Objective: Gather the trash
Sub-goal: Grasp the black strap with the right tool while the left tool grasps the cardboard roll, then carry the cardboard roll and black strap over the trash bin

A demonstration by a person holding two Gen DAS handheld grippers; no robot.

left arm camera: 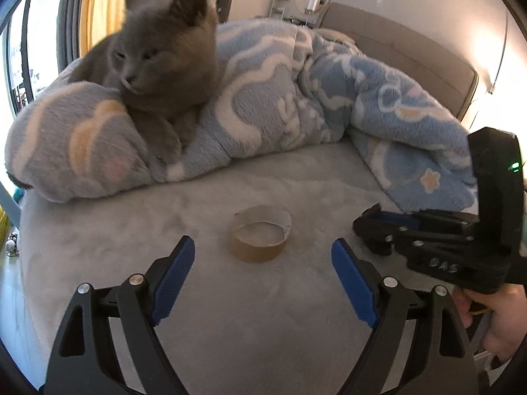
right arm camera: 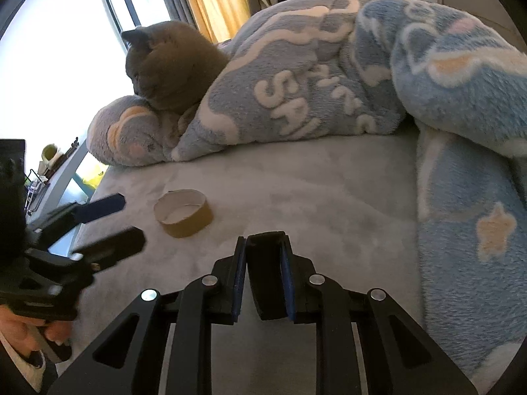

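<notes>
Left wrist view: the left gripper [left arm camera: 262,275] spreads its blue pads wide at lower centre, gripping nothing, with the empty cardboard tape roll [left arm camera: 261,233] lying on the grey bed sheet [left arm camera: 131,230] just beyond the tips. Right wrist view: the right gripper [right arm camera: 263,276] at lower centre is nearly closed, a black piece showing between its pads. The roll lies left of centre; a grey cat [right arm camera: 171,65] rests on the blue blanket [right arm camera: 313,82] at upper left.

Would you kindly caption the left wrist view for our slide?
Open left gripper faces an empty tape roll on the grey bed, cat watching.
</notes>
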